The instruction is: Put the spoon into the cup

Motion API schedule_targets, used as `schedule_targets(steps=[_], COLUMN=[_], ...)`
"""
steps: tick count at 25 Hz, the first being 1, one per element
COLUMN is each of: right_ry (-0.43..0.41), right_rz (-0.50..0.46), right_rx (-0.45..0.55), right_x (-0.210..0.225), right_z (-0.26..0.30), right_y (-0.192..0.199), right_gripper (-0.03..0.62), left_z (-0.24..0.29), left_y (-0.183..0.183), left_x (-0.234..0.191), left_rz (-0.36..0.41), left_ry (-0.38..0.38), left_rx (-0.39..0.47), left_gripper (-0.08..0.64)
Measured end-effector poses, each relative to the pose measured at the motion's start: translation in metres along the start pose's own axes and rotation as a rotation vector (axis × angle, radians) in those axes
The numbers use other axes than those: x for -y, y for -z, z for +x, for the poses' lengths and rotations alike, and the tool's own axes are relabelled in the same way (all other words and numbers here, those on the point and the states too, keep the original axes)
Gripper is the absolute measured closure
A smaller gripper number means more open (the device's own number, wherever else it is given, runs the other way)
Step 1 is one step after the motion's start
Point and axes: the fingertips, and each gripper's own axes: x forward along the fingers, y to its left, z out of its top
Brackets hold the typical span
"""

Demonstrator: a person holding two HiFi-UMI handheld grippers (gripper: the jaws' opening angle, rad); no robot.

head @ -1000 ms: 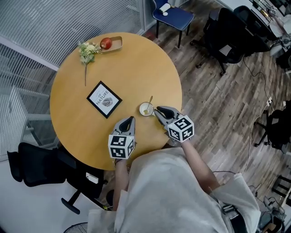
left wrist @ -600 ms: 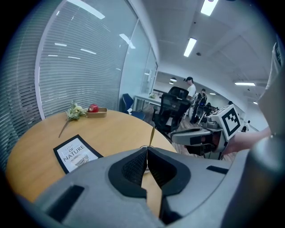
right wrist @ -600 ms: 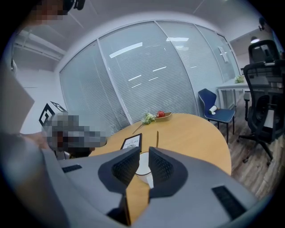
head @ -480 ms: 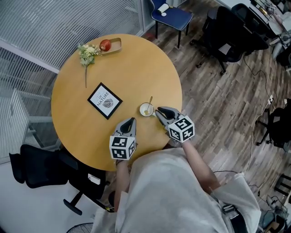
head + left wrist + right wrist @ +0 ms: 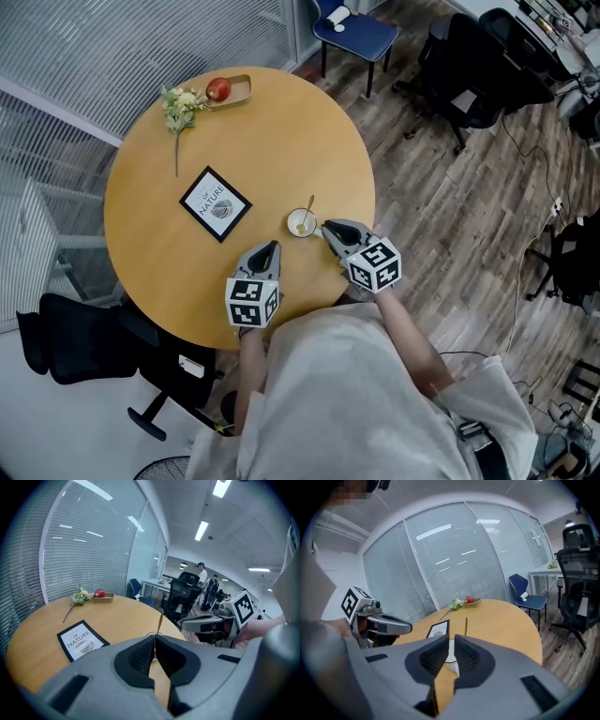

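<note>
spoon (image 5: 309, 207) in cup (image 5: 301, 225), left tool (image 5: 270, 247) closed, right tool (image 5: 326, 227) barely ajar (both empty), booklet (image 5: 215, 204) beyond

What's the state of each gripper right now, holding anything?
Left gripper: closed, empty.
Right gripper: jaws slightly apart, empty, close to the small white cup with the gold-coloured spoon standing in it.

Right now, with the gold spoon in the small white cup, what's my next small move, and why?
Probably just draw both grippers back from the round wooden table: the gold spoon already stands in the small white cup, and the left gripper and right gripper hold nothing.
</note>
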Motion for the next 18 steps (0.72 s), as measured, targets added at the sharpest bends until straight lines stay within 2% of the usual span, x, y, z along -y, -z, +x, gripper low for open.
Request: schedule_targets(steps=[9,18], right_ry=[-0.001,0.013], right_rz=[-0.009,-0.003], right_rx=[-0.001,0.001], right_x=[-0.0036,-0.0028], right_z=[-0.0023,-0.0007], right_y=[0.0006,0.0023], right_gripper=[0.592,0.595], left_z=[-0.0007,-0.0029], left_y=[0.0014,0.0045], left_x=[0.0036,0.0003], left_rz=[0.005,0.007], left_ry=[0.008,0.006], left_rx=[-0.005,-0.007], left_gripper=[0.551,0.551])
